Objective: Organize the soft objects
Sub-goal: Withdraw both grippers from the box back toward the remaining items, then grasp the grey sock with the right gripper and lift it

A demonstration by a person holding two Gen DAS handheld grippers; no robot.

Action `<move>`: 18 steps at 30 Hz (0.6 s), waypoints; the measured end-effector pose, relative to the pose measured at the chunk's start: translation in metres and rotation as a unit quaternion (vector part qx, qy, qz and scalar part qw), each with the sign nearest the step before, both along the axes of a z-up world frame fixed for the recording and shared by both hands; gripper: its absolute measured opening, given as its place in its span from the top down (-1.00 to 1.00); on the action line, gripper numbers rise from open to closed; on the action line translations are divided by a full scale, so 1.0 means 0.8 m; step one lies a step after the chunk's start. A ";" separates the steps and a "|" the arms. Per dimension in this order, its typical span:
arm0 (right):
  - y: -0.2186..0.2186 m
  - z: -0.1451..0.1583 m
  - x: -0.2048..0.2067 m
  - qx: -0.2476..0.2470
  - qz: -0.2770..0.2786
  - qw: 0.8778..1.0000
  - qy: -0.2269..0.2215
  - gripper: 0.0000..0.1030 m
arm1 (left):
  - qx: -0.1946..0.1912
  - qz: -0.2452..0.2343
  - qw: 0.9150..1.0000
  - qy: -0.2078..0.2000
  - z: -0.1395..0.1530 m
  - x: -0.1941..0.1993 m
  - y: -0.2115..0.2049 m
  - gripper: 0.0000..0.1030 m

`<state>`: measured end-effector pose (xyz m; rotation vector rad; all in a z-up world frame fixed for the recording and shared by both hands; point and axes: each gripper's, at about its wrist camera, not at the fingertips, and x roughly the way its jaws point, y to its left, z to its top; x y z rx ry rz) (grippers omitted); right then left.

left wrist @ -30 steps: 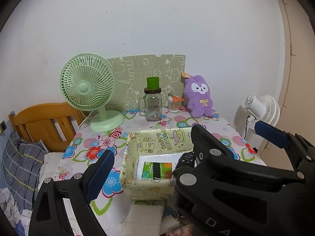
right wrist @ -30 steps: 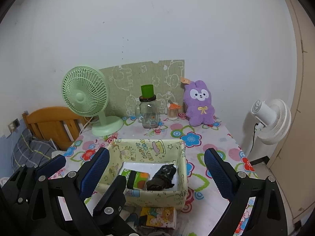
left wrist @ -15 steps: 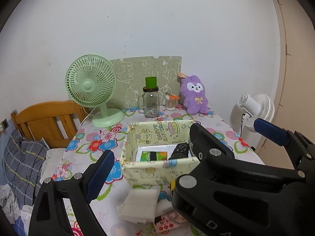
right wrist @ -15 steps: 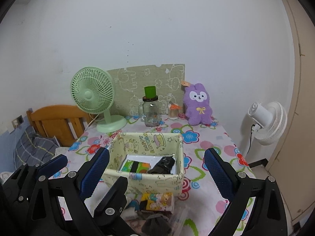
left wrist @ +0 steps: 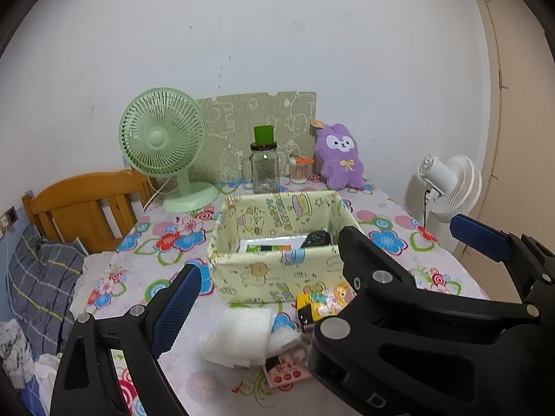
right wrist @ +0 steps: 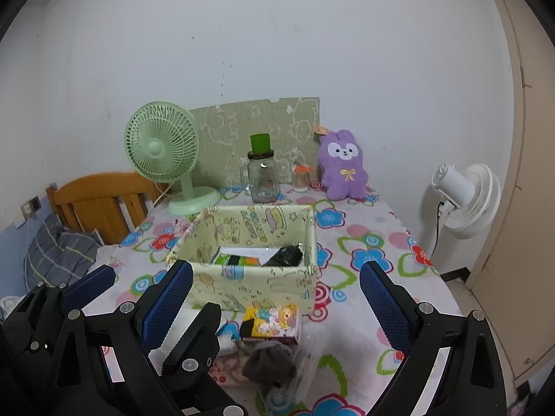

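- The left claw (left wrist: 322,270) is spread wide, and nothing is between its blue pads (left wrist: 175,306).
- The right claw (right wrist: 275,306) is spread wide too. It holds nothing.
- The two claws are side by side. In the left view, the black arm of the right claw crosses in front.
- A soft yellow-green box (right wrist: 256,284) with cartoon pictures sits on the flowery tablecloth (right wrist: 367,242), just past both claws.
- Inside the box lie a black bundle (right wrist: 286,256) and a green and orange packet (right wrist: 239,260).
- A folded white cloth (left wrist: 242,339) lies on the table in front of the box. In the left view it is low down between the left claw's pads, not touching them.
- A little yellow pack with cartoon animals (right wrist: 274,322) lies just in front of the box, low between the right claw's pads.
- A fuzzy grey-brown soft thing (right wrist: 269,364) lies just below that pack, partly in clear plastic.
- At the far end of the table stand a green fan (left wrist: 163,145), a glass jar with a green cup on top (left wrist: 265,170) and a purple plush bunny (left wrist: 341,159).
- A white fan (right wrist: 464,201) stands on the floor to the right of the table.
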<state>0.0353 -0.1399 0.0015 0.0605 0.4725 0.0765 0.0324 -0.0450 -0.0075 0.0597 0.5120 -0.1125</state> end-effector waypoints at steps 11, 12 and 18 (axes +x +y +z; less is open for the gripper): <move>-0.004 -0.037 -0.021 0.012 0.000 1.000 -0.002 -0.88 | -0.022 -0.003 1.000 0.023 -0.039 -0.011 0.004 -0.84; -0.005 -0.040 -0.023 0.014 0.000 1.000 -0.001 -0.88 | -0.022 -0.001 1.000 0.022 -0.041 -0.013 0.004 -0.84; -0.006 -0.056 -0.025 0.018 0.002 1.000 0.011 -0.86 | -0.013 0.009 0.999 0.032 -0.055 -0.016 0.004 -0.84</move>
